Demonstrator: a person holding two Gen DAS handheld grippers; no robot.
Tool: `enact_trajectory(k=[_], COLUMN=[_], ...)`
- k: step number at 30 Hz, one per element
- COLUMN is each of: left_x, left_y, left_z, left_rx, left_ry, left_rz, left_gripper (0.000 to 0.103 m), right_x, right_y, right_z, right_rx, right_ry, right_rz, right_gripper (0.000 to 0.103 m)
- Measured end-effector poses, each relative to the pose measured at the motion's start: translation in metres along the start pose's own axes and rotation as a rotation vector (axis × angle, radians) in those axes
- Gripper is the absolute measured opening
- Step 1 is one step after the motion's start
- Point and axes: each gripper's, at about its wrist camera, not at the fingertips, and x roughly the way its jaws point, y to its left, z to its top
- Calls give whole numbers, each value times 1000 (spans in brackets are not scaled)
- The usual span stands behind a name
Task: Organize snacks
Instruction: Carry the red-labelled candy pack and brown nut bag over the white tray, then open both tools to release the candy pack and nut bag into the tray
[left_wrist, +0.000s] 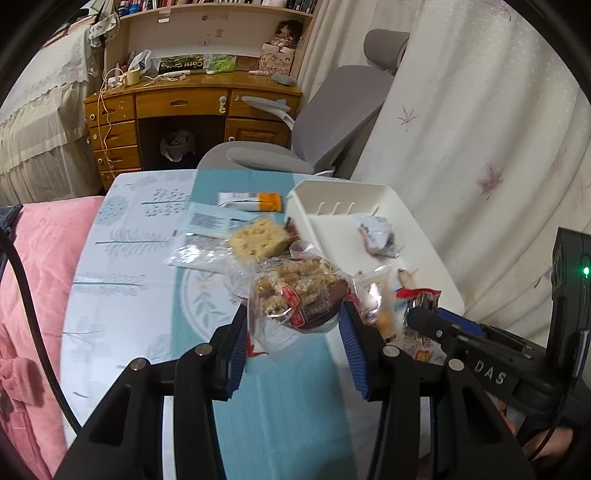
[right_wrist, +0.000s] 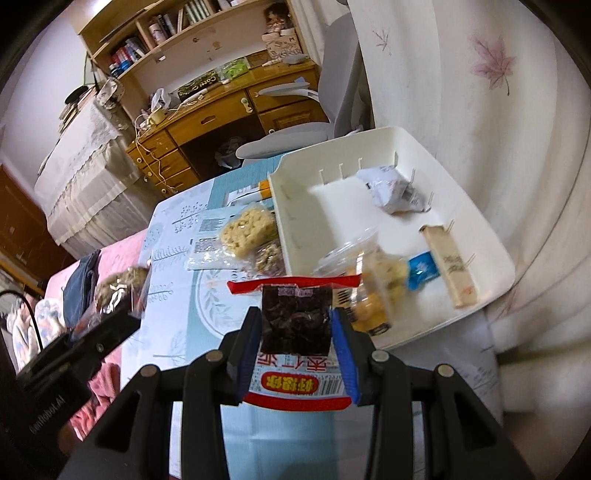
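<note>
Tools (left_wrist: 293, 317) over patterned tablecloth (left_wrist: 122, 258).

The white bin (right_wrist: 480, 266) at right looks like smooth, matt plastic. Snack wrappers are glossy film — a clear crinkled puffed-grain pack (left_wrist: 299, 295) at centre, a red-edged seaweed packet (right_wrist: 295, 321) with shiny print. The tablecloth (left_wrist: 122, 266) at left reads as smooth printed cloth; the desk (left_wrist: 192, 99), upper left, is varnished wood.

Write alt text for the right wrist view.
The right tongs grip a red-edged seaweed snack packet above a patterned table. Ahead, a white tray already holds several wrapped snacks, and more packets lie on the table to its left.
</note>
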Motion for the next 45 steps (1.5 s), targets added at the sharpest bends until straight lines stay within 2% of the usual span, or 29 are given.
enact_trajectory(k=[14,24,26,28,31,33,35,37,45], left_x=[43,80,86,92,98,100,100,98,92], left_y=[-76,-107,-111,-112,-107,-104,-100,-95,-66], left_z=[29,55,59,61,59,58,57,56,40], left_rx=[8,24,17,3,-36,-50,-57,-70,-147], left_ry=[-58,-44,-32,-9,23,42,53,58,104], left_rz=[-6,-17,-18,-14,-11,-1,18,31,66], left_gripper=[46,46,51,58,60,62,67,71,73], right_x=[-3,8,10,13,16,19,19,19,30], right_y=[-77,-107,-111,-116,-122,-124,-126,-125,-122], right_z=[35,59,62,64,66,66,66,64,58], right_rx=[-110,-127,-122,-110,-90,-79,-63,-53,-8], right_ry=[-37,-40,-37,-34,-25,-13,-19,-19,46], right_rz=[-16,-10,-9,-7,-3,10,24,30,49], right_gripper=[39,40,40,40,41,60,66,66,67])
